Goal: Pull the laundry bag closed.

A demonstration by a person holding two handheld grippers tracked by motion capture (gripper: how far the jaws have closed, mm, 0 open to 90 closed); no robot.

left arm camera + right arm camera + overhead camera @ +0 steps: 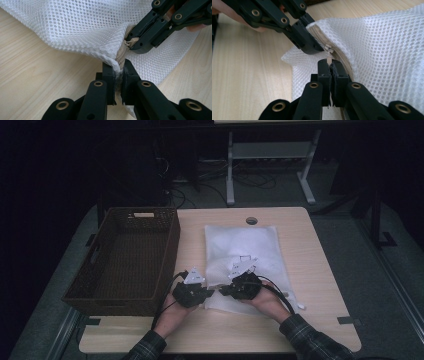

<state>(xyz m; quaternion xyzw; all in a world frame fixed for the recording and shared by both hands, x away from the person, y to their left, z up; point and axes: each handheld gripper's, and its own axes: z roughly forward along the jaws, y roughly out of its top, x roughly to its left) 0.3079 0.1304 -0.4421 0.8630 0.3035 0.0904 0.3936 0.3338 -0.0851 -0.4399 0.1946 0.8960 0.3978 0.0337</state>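
Two black grippers work a white mesh laundry bag (pixel 243 251): left gripper (pixel 119 71) clamps its beige zipper edge (pixel 121 55); right gripper (pixel 329 64) pinches the small metal zipper pull (pixel 328 53).

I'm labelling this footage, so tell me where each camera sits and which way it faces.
High view: above the table's near edge, facing forward and down; forearms, both hand-held grippers.
Left gripper view: along the left hand-held gripper, shut on the white mesh laundry bag.
Right gripper view: along the right hand-held gripper, shut on the metal zipper pull.
Shared: bag, opposite gripper.

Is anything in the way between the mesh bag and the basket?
Nothing visible: the mesh bag lies right beside the open basket, with bare table between. Both grippers grip its zipper.
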